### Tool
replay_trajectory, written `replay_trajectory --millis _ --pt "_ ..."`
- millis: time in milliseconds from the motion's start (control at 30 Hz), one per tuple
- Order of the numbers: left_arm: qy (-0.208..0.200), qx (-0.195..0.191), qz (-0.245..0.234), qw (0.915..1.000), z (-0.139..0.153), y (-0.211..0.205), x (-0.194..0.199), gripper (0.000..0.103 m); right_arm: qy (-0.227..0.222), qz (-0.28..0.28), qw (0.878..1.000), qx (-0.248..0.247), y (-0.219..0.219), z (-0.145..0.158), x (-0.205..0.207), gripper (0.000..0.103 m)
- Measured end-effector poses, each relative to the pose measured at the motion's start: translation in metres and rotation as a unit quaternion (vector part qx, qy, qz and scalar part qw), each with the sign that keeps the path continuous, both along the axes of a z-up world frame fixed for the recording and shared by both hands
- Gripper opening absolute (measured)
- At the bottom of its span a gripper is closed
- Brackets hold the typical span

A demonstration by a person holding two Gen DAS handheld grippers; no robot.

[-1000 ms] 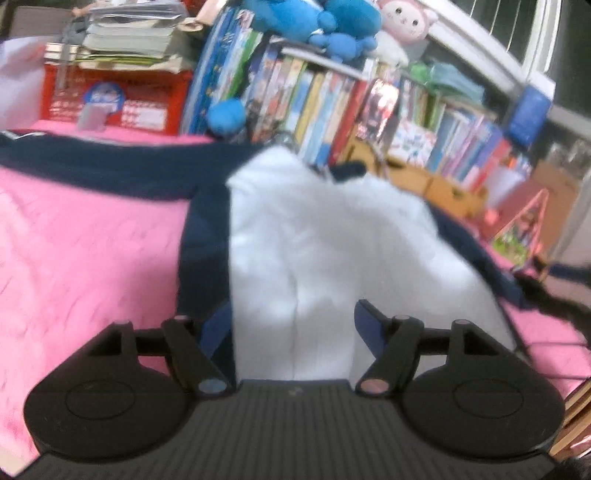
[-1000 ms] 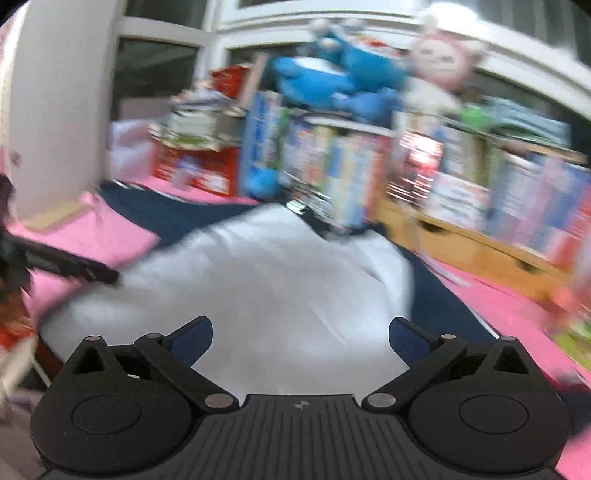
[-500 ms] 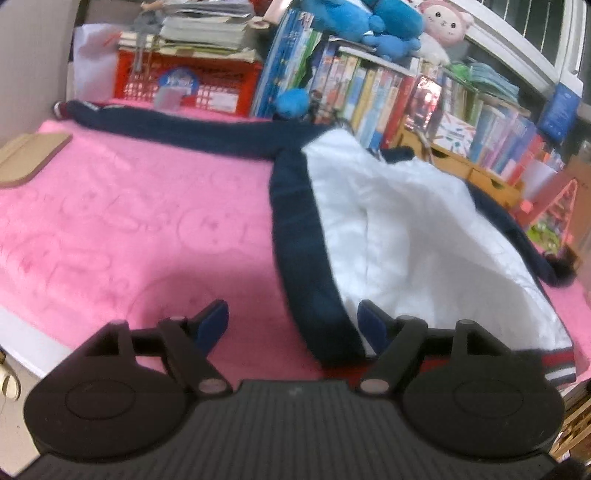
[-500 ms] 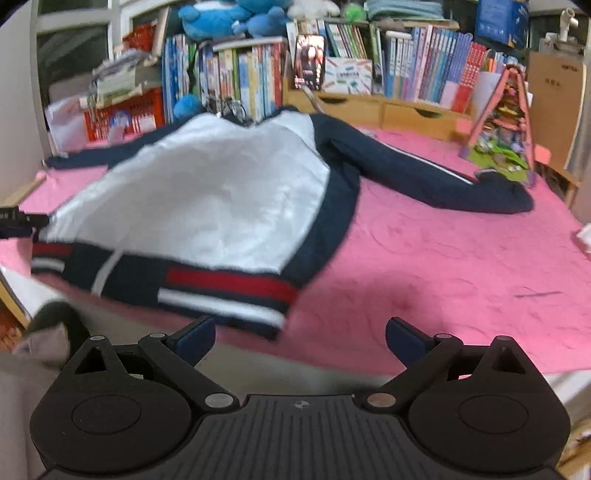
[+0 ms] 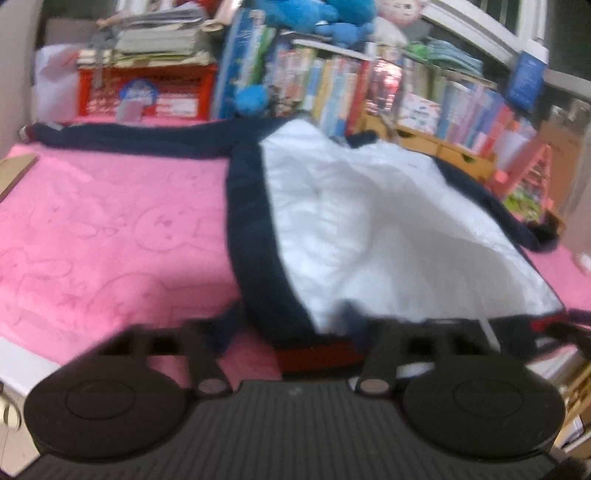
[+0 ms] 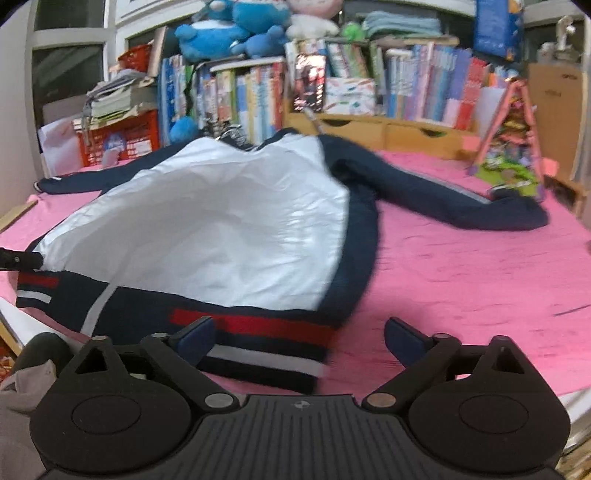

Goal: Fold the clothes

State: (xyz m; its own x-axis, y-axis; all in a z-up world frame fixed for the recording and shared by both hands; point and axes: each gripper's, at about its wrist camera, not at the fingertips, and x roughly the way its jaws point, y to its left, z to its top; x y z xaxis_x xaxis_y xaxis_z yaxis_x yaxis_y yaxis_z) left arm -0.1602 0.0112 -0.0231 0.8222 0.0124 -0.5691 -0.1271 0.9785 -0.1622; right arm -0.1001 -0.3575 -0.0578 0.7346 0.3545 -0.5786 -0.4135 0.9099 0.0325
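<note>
A navy jacket with a white lining panel point(image 6: 207, 229) lies spread on the pink blanket point(image 6: 480, 266), both sleeves stretched outward. Its red-and-white striped hem point(image 6: 258, 328) faces me. My right gripper point(image 6: 299, 339) hovers over the hem's right corner; its jaws are closing, with the hem between them and the pads not pressing. In the blurred left wrist view, the jacket point(image 5: 388, 229) fills the right half. My left gripper point(image 5: 286, 328) sits at the hem's left corner, jaws closing around the navy edge point(image 5: 258, 258) with a gap still showing.
Packed bookshelves point(image 6: 369, 92) topped with blue plush toys point(image 6: 229, 33) line the far side of the bed. A red crate point(image 5: 147, 96) with stacked papers stands at the back left. A colourful triangular toy point(image 6: 509, 147) stands at the back right. The bed's front edge runs just under both grippers.
Both grippers came down and in toward the hem. The left jaws have narrowed around the hem's left corner. The hem's right corner now lies between the right fingers.
</note>
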Motion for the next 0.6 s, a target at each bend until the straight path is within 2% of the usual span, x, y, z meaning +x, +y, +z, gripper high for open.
replay_trajectory --millis 33,67,133,233,300,400,467,533,600 --pt "-0.003 0.009 -0.001 1.0000 0.001 -0.002 0.000 0.026 0.004 0.006 1.000 0.005 0.006 -0.003 0.003 0.077" --pt "-0.003 0.018 -0.002 0.9998 0.003 -0.004 -0.001 0.022 0.000 0.004 1.000 0.001 0.011 -0.002 0.002 0.074" --pt "0.010 0.030 -0.003 0.9995 0.002 -0.001 -0.004 0.019 -0.012 0.010 1.000 -0.011 0.018 0.002 -0.002 0.053" --pt "0.027 0.018 -0.006 0.9994 -0.008 0.011 -0.017 0.020 0.009 0.034 0.999 -0.019 0.011 0.007 -0.013 0.045" --pt "0.026 0.015 -0.006 0.9995 -0.003 0.017 -0.023 0.025 0.037 0.047 0.998 -0.025 0.000 0.005 -0.016 0.042" --pt "-0.003 0.027 -0.003 0.9996 0.016 0.029 -0.026 0.029 0.066 0.037 0.997 -0.002 -0.020 0.009 -0.011 0.044" --pt "-0.029 0.041 0.007 0.9987 0.036 0.044 -0.018 0.046 0.058 0.017 0.998 0.032 -0.038 0.020 -0.003 0.053" --pt "-0.051 0.042 0.001 0.9978 0.053 0.045 0.000 0.049 0.040 -0.019 0.997 0.061 -0.057 0.032 0.017 0.075" --pt "-0.058 0.057 -0.018 0.9965 0.063 0.029 0.027 0.050 0.024 -0.056 0.995 0.078 -0.073 0.042 0.041 0.077"
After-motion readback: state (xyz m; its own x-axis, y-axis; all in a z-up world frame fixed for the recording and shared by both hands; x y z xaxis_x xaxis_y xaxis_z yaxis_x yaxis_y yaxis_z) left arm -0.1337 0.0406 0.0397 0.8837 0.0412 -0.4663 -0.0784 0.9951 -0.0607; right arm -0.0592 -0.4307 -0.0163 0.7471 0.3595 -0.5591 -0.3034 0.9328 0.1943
